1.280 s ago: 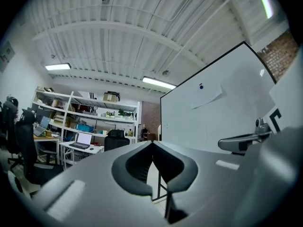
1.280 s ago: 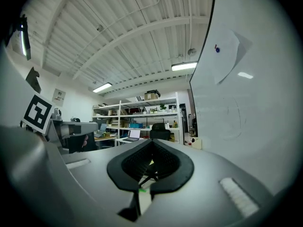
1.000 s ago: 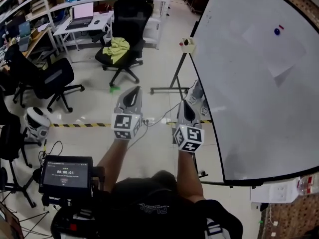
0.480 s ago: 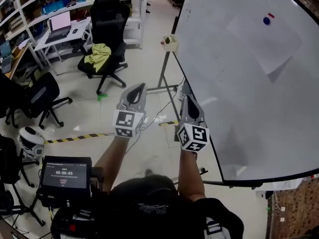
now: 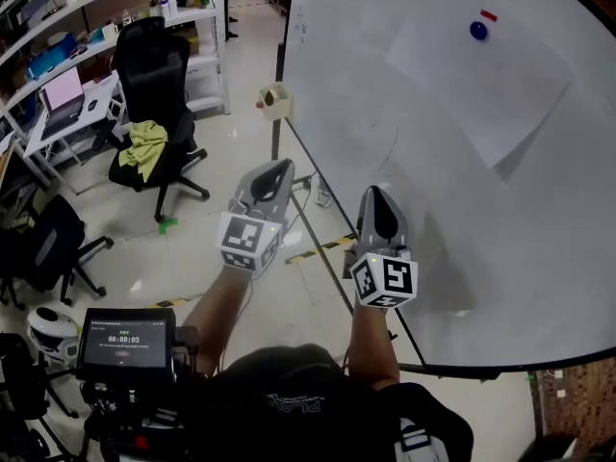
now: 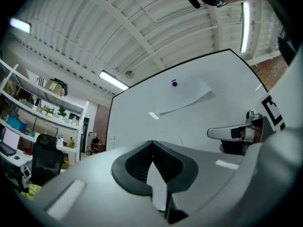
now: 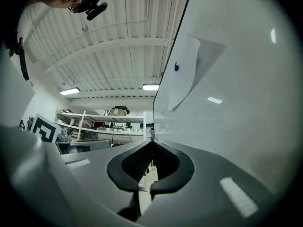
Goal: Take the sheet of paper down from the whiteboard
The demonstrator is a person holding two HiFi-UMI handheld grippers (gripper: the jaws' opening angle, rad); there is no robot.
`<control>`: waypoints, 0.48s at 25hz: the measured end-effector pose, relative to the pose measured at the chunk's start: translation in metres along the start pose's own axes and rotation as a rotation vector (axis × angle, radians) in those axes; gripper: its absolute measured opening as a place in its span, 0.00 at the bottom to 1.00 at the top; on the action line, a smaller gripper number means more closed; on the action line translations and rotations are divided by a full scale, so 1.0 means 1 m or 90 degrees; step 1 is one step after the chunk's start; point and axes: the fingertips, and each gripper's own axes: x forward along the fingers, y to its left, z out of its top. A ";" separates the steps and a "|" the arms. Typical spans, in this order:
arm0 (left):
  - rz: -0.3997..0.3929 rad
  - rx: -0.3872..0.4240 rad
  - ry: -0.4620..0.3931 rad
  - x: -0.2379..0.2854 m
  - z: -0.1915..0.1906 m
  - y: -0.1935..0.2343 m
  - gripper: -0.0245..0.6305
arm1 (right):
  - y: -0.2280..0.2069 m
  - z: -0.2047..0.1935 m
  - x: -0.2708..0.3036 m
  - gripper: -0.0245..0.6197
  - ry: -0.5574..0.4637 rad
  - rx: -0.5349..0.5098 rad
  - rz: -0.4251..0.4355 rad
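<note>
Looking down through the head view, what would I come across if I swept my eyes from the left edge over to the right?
From the left: open laptop with a pink screen → black office chair carrying a yellow-green cloth → left gripper → right gripper → white sheet of paper on the big whiteboard.

Bright ceiling tubes (image 6: pixel 112 80) light evenly, glinting on the whiteboard (image 7: pixel 241 126); gripper views bulge, corners dark.

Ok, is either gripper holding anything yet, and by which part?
Nothing is held. The left gripper and the right gripper both have jaws together and empty; the sheet of paper hangs on the whiteboard under a blue magnet.
</note>
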 end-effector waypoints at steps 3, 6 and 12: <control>-0.016 0.003 0.001 0.050 -0.012 0.003 0.04 | -0.033 0.004 0.023 0.06 -0.009 -0.010 -0.020; -0.044 -0.016 -0.022 0.072 -0.006 -0.005 0.04 | -0.042 0.013 0.021 0.06 -0.014 -0.027 -0.033; -0.122 -0.021 -0.070 0.087 0.039 -0.056 0.04 | -0.049 0.046 -0.017 0.06 -0.033 -0.047 -0.093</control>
